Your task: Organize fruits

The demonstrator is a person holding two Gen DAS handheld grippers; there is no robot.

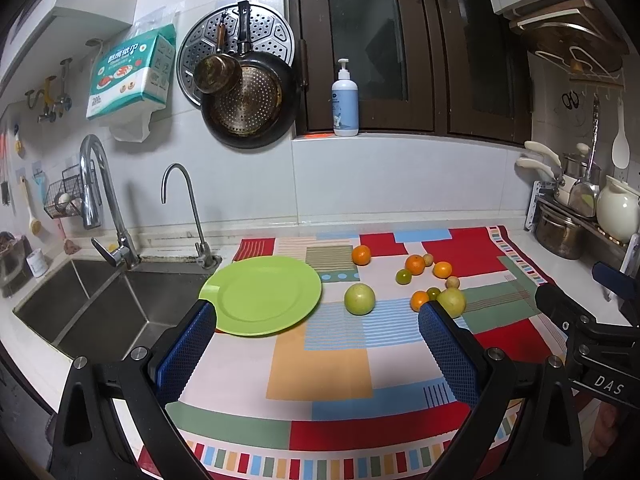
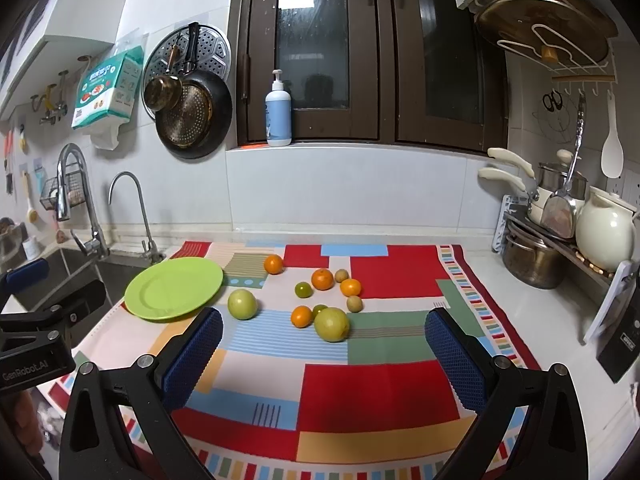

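both grippers hung above the near part of a patchwork cloth [image 2: 380, 392] spread on the white counter [image 2: 532, 312], and neither touched anything. the left gripper [image 1: 318, 320] had its blue-padded fingers [image 1: 188, 348] spread wide apart with nothing between them; the right gripper [image 2: 324, 330] stood the same way, its jaws wide and empty.

a green plate [image 2: 174, 290] lay flat at the cloth's 9 o'clock edge, partly overhanging toward the steel sink [image 1: 88, 304], and it held no fruit. all the fruit sat loose on the cloth. a large pale green fruit [image 2: 242, 304] lay alone just at 3 o'clock of the plate. a second large green fruit [image 2: 331, 324] lay further toward 3 o'clock, touching or nearly touching a small orange [image 2: 301, 316], with a small dark green citrus [image 2: 319, 310] tucked behind the two. at 12 o'clock of that group were another small green citrus [image 2: 303, 290], an orange [image 2: 322, 279], a further orange [image 2: 350, 287] and two small tan fruits [image 2: 341, 275], [image 2: 354, 303], all close together. one more orange [image 2: 274, 264] sat apart toward the back, at about 1 o'clock of the plate.

in the left wrist view the second large green fruit [image 1: 451, 301] showed just past the tip of that gripper's right-hand finger. a pump bottle [image 2: 278, 112] stood on the window ledge at 12 o'clock, and pots [image 2: 532, 264] with a white jug [image 2: 604, 232] filled a rack at 3 o'clock.
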